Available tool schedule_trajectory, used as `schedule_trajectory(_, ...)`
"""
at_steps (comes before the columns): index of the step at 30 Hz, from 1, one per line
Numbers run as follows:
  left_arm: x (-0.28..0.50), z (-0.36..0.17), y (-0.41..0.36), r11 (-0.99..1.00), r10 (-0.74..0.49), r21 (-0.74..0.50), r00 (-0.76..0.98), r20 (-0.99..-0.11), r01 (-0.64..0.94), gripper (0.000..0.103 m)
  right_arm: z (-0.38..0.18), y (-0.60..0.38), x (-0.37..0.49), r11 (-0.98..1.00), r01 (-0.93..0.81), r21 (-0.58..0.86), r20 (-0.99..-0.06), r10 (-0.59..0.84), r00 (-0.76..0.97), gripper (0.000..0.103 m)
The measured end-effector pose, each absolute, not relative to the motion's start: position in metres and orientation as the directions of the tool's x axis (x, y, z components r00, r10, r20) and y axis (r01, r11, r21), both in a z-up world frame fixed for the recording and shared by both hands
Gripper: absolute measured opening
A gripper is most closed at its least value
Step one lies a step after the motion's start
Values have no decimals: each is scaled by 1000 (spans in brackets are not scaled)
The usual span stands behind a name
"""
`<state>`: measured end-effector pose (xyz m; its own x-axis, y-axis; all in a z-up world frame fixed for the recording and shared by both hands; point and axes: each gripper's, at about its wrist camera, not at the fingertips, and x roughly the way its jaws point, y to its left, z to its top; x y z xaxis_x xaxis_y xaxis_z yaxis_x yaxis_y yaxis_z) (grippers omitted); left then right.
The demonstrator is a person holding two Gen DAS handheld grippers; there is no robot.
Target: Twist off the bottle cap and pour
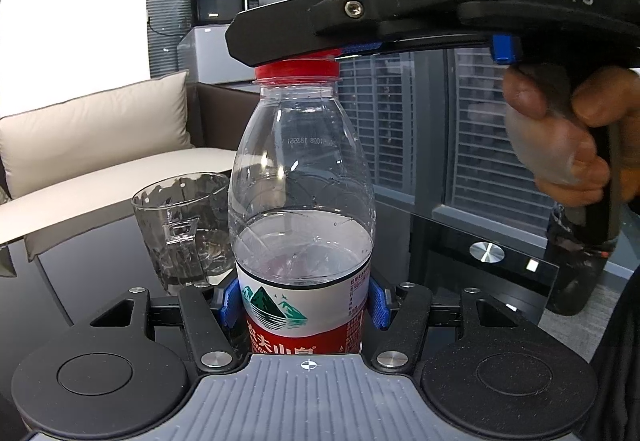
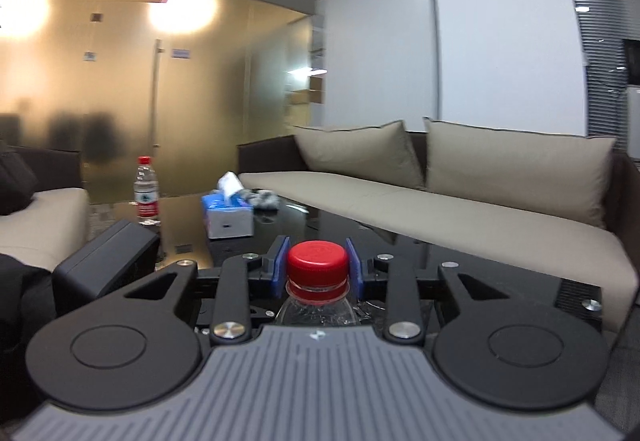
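Observation:
A clear plastic water bottle (image 1: 302,177), about half full, with a white and red label, stands upright on the black glass table (image 1: 440,241). My left gripper (image 1: 305,301) is shut on the bottle's labelled body, blue pads pressing each side. Its red cap (image 1: 296,73) is held from above by my right gripper (image 1: 280,45). In the right wrist view the right gripper (image 2: 317,265) is shut on the red cap (image 2: 317,261), blue pads on both sides. A clear glass mug (image 1: 184,229) stands just left of and behind the bottle.
A second water bottle (image 2: 146,189) and a blue tissue box (image 2: 226,211) stand further along the table. A beige sofa (image 2: 460,193) runs along the table's far side. A black box (image 2: 108,265) sits at the left. The table edge (image 1: 552,281) lies right of the bottle.

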<state>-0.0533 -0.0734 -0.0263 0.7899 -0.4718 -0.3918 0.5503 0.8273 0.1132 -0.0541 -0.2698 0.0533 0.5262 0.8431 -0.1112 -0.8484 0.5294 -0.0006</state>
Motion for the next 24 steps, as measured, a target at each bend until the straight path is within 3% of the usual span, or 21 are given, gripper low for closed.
schedule_trajectory(3,-54,-26,-74,827,-473,111,790,-391,550,55,54,-273,-50,507,-862,5,-103,858,504,33)
schedule_trajectory(5,-53,-26,-73,830,-473,101,789,-393,548,55,55,-275,-51,507,-862,14,-92,859,503,40)
schedule_trajectory(6,-53,-26,-73,831,-473,99,788,-394,548,55,55,-275,-53,510,-860,29,-85,858,506,49)
schedule_trajectory(10,-53,-26,-74,832,-470,101,789,-395,546,55,57,-281,-61,539,-840,61,-57,842,537,60)
schedule_trajectory(24,-54,-24,-75,833,-467,101,789,-399,544,56,51,-290,-60,605,-792,86,-63,796,602,62)
